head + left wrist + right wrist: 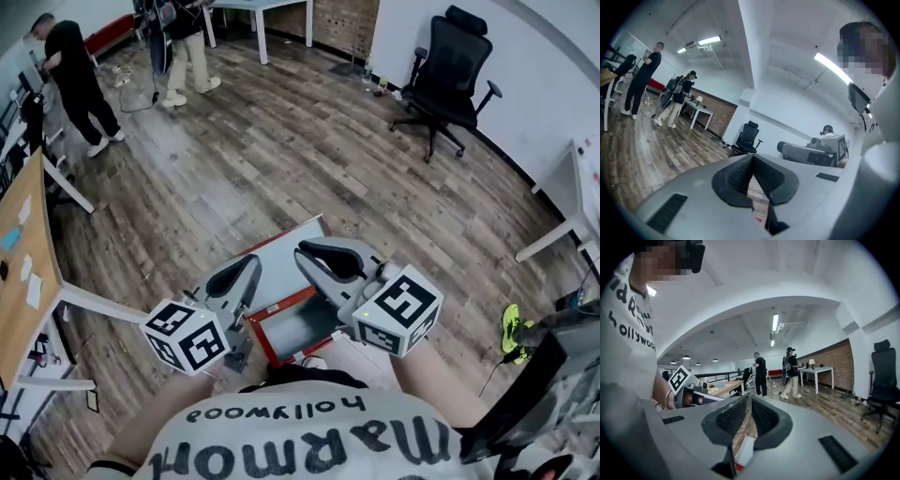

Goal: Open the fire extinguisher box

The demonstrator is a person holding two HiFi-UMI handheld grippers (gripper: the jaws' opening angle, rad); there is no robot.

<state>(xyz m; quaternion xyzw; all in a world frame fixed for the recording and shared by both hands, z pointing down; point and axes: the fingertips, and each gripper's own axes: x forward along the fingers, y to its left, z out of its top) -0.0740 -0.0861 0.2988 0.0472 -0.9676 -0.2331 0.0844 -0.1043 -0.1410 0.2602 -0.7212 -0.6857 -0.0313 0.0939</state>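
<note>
The red-framed fire extinguisher box (302,325) lies door-open on the floor (281,141) beneath the left gripper (251,263) and right gripper (306,251), both closed, empty

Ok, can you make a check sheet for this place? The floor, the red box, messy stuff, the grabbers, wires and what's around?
Surface: wooden floor, plain planks.
Job's things: fire extinguisher box lies on the floor. It has a red frame and looks open, with its grey door laid back.
Clutter: paper slips on the wooden desk at the left.
Grippers: left gripper and right gripper are both above the box, jaws together, nothing between them.
Cables: a dark cable on the floor, far off by the people.
Surroundings: black office chair, two people standing, a white table.
</note>
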